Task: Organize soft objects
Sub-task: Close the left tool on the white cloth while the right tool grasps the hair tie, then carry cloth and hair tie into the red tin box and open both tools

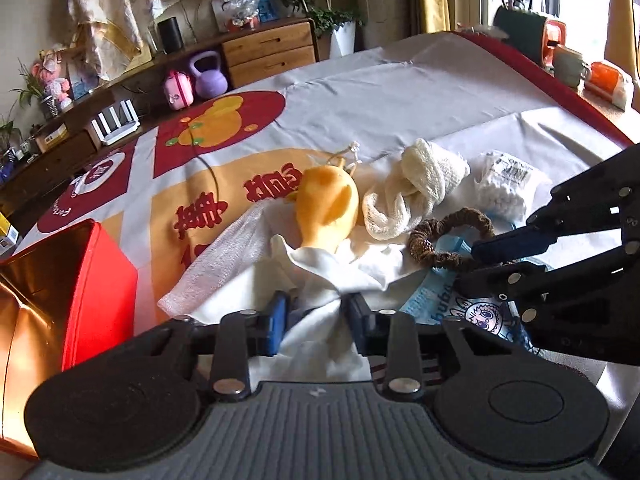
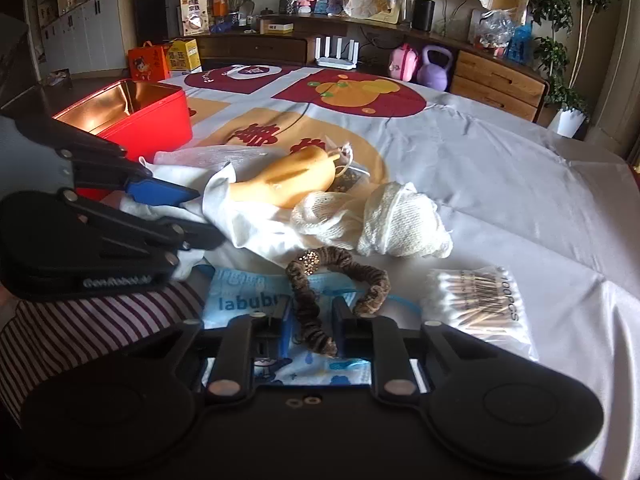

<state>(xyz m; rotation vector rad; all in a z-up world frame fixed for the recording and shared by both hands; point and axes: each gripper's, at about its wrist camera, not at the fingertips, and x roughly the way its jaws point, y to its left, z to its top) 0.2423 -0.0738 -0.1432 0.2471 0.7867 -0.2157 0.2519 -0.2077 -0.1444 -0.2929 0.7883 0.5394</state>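
We read "labub" in dark blue letters on the light blue packet [image 2: 240,300] lying under the brown scrunchie — the word runs on beneath it, and in the left wrist view only "buba" shows sideways on the same packet [image 1: 436,300]. On the clear bag of cotton swabs [image 2: 484,300] we make out "100PCS" printed along one edge beside a barcode. The tablecloth [image 2: 480,168] bears large dark red Chinese characters on its orange patch, which we cannot read with certainty — the small lettering round its white-and-red roundel is too small to tell.
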